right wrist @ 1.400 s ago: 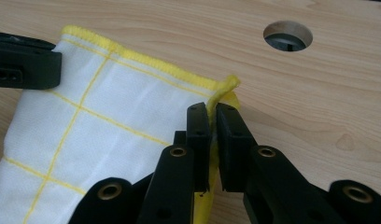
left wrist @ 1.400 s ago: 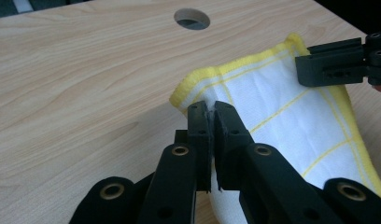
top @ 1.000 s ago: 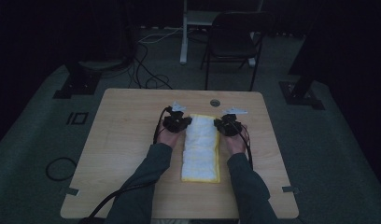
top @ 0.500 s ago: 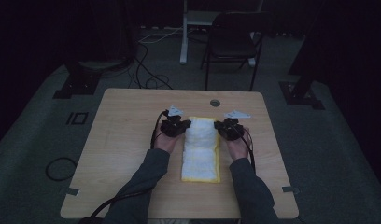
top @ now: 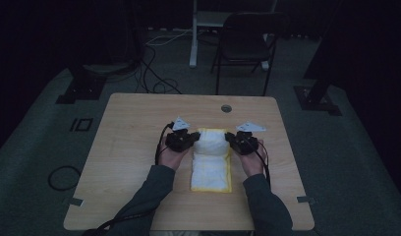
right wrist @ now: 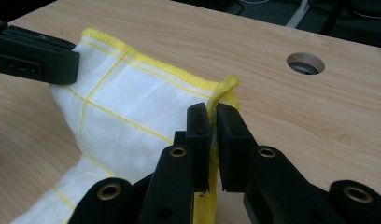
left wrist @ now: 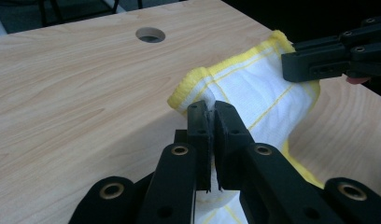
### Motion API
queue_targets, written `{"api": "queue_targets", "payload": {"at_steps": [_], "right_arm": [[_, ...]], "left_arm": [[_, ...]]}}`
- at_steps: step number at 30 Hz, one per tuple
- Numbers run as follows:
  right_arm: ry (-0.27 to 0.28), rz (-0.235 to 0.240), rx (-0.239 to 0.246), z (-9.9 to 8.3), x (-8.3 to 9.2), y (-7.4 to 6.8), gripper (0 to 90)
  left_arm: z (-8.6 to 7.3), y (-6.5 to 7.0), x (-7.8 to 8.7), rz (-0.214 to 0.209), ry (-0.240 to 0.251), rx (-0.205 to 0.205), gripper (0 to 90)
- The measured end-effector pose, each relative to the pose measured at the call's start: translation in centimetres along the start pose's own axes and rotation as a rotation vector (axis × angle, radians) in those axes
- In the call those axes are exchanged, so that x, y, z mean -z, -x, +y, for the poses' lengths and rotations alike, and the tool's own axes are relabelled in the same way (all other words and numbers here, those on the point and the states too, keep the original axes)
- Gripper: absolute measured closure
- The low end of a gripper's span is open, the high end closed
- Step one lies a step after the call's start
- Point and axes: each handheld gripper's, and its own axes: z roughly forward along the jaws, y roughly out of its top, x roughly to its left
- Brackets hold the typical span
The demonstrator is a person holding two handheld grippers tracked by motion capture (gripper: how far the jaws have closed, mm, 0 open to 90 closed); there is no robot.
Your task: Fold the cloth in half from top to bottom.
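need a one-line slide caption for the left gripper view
Left tongs shut on a corner of the yellow-edged white cloth, lifting it off the wooden table while the right tongs hold the other corner.

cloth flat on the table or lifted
Partly lifted: both grippers, left and right, pinch the cloth far corners up; near end lies flat.

Dim lab: floor cables point(top: 157, 73), rig stands point(top: 83, 86).

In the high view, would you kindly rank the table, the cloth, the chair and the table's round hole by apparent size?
1. Table
2. Chair, though it stands farther off, so it looks smaller than it is
3. Cloth
4. Hole
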Motion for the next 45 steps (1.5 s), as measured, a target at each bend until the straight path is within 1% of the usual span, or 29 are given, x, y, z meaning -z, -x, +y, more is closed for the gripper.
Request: {"api": "queue_targets", "payload": {"at_steps": [3, 9, 11, 15, 23, 28, 33, 35, 40, 45], "right_arm": [[0.007, 0.003, 0.008, -0.1, 0.4, -0.3, 84.7], [0.003, 0.008, 0.029, -0.5, 1.1, -0.9, 84.7], [0.000, 0.008, 0.037, -0.7, 1.3, -1.1, 84.7], [-0.004, 0.011, 0.041, -1.2, 1.7, -1.5, 84.7], [-0.017, 0.027, 0.051, -2.2, 2.2, -2.0, 84.7], [-0.026, 0.028, 0.055, -2.7, 2.4, -2.3, 84.7], [-0.032, 0.036, 0.059, -3.4, 2.6, -2.8, 84.6], [-0.033, 0.038, 0.055, -3.7, 2.7, -2.9, 84.6], [-0.035, 0.044, 0.043, -4.5, 3.0, -3.2, 84.5], [-0.041, 0.051, 0.039, -5.2, 3.2, -3.4, 84.3]], "left_arm": [[-0.2, 0.3, 0.4, -0.003, 0.004, -0.005, 86.6], [-0.7, 0.7, 0.9, -0.011, 0.007, -0.010, 86.5], [-0.9, 0.9, 1.1, -0.016, 0.010, -0.007, 86.5], [-1.4, 1.2, 1.4, -0.023, 0.011, -0.011, 86.4], [-2.5, 1.7, 1.8, -0.034, 0.010, -0.006, 86.3], [-3.3, 2.1, 2.0, -0.042, 0.004, -0.004, 86.1], [-4.1, 2.3, 2.3, -0.050, -0.002, 0.007, 86.1], [-4.4, 2.5, 2.4, -0.051, -0.004, 0.002, 86.0], [-5.1, 2.9, 2.5, -0.057, -0.007, 0.006, 85.9], [-5.7, 3.0, 2.6, -0.063, -0.009, 0.015, 85.8]]}}
